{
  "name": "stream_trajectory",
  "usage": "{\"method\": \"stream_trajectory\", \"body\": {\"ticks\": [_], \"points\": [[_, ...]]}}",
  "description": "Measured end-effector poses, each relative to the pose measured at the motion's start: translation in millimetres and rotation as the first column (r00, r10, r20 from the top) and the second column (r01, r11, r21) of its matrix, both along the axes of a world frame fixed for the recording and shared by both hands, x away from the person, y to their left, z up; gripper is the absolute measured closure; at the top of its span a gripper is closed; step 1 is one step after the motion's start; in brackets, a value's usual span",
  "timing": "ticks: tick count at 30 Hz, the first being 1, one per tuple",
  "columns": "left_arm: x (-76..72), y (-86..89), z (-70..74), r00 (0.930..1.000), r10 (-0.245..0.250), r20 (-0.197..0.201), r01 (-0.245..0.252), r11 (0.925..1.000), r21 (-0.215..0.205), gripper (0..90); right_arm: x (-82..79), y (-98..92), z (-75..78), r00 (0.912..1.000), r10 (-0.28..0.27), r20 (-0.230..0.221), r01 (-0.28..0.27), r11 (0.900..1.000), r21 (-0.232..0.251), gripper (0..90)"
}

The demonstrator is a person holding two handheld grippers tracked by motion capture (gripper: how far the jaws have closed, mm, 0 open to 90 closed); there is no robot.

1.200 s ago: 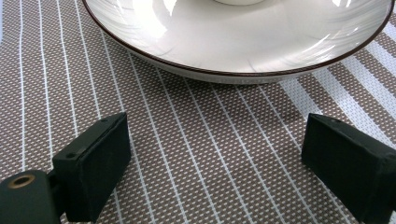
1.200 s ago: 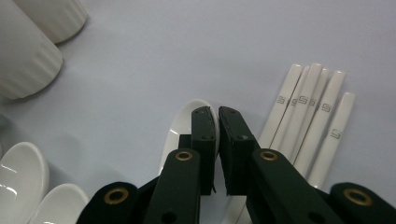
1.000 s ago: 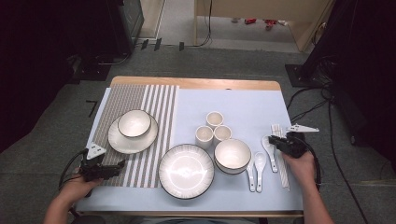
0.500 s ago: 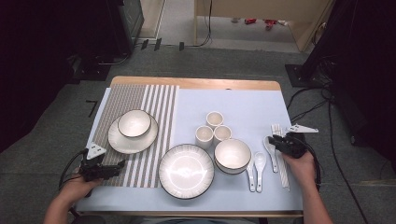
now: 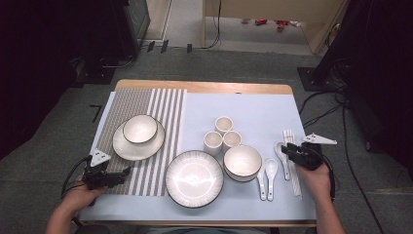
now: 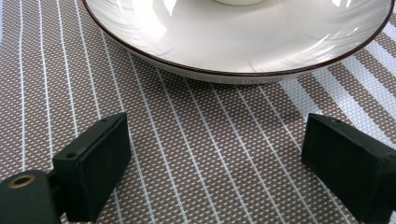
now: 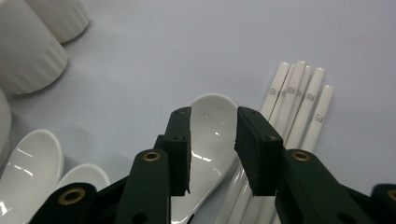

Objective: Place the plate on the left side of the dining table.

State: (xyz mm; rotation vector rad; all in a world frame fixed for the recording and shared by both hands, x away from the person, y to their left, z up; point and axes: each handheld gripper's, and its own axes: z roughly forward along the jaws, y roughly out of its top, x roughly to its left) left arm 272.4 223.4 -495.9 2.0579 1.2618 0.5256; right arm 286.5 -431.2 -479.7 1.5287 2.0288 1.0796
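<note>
My right gripper [image 5: 288,149] hovers low at the table's right side, over a white ceramic spoon [image 7: 212,114] that lies next to several white chopsticks [image 7: 299,100]. Its jaws have just been opening and stand a little apart. The spoon's bowl shows in the gap between them, and the pads do not press on it. My left gripper [image 5: 122,172] rests at the front left over the striped placemat [image 6: 187,140], jaws wide apart with nothing between them. It points at the rim of a white plate [image 6: 233,51].
On the light blue mat [image 5: 253,109] stand three small cups [image 5: 223,134], a bowl [image 5: 242,161], a large plate [image 5: 194,178] and two more spoons [image 5: 267,173]. A bowl [image 5: 140,129] sits on the left plate [image 5: 124,147].
</note>
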Motion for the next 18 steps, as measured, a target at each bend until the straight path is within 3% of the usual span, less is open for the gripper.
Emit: {"method": "stream_trajectory", "body": {"ticks": [18], "points": [[0.0, 0.0, 0.0, 1.0000, 0.000, 0.000, 0.000, 1.0000, 0.000, 8.3, -29.6, 7.8, -0.1, 0.9998, -0.014, -0.013, 0.014, 1.000, -0.006, 66.0]]}}
